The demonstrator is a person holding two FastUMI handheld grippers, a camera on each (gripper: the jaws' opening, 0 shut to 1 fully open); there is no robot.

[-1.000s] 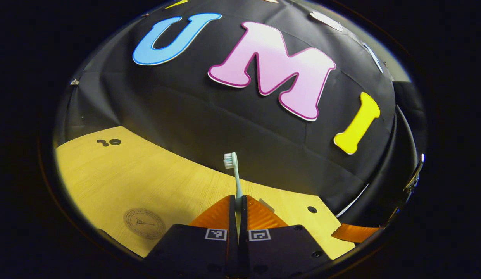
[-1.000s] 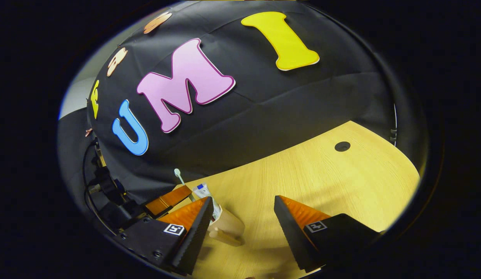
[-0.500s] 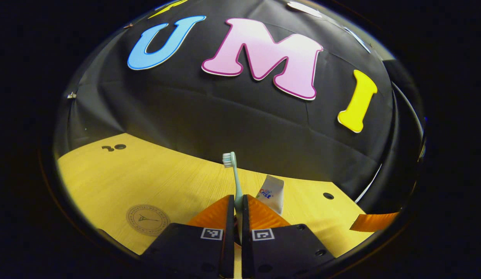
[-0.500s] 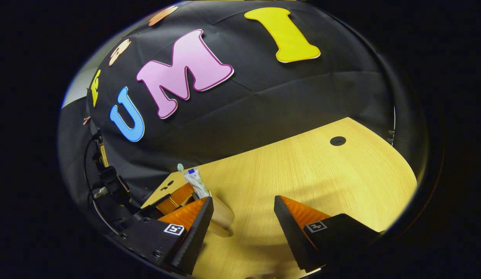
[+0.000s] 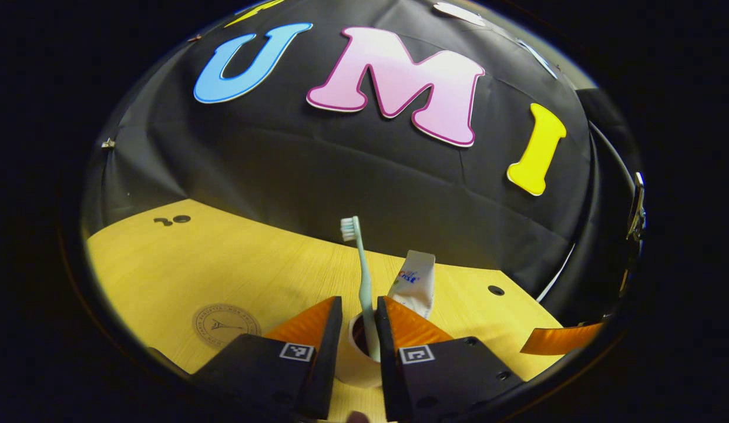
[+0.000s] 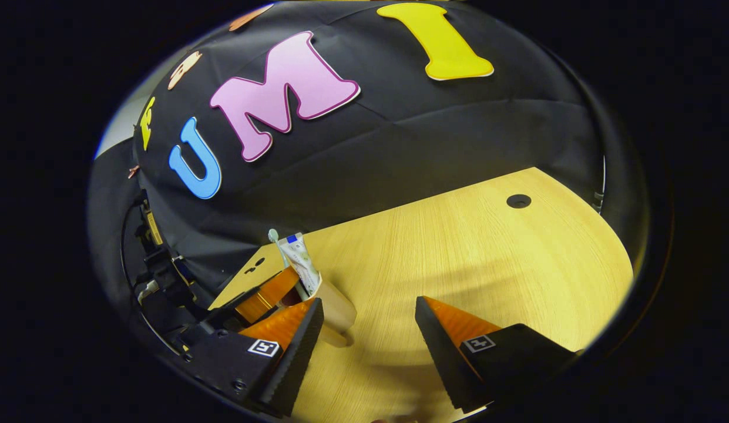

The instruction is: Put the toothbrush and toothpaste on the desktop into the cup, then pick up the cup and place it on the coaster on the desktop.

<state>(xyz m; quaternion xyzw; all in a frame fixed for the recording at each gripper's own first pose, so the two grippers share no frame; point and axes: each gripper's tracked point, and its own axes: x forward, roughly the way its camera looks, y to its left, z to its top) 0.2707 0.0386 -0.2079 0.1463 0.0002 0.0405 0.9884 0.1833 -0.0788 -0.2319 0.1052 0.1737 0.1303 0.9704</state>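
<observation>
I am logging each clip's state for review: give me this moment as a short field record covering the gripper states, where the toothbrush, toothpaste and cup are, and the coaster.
left gripper: open, fingers either side of the toothbrush, not pressing it
right gripper: open, holding nothing
pale green toothbrush: upright, handle inside the cup
white toothpaste tube: standing in the cup
beige cup: on the light wooden desktop, not on the coaster
round printed coaster: bare, on the desktop
remaining step: cup to coaster
</observation>
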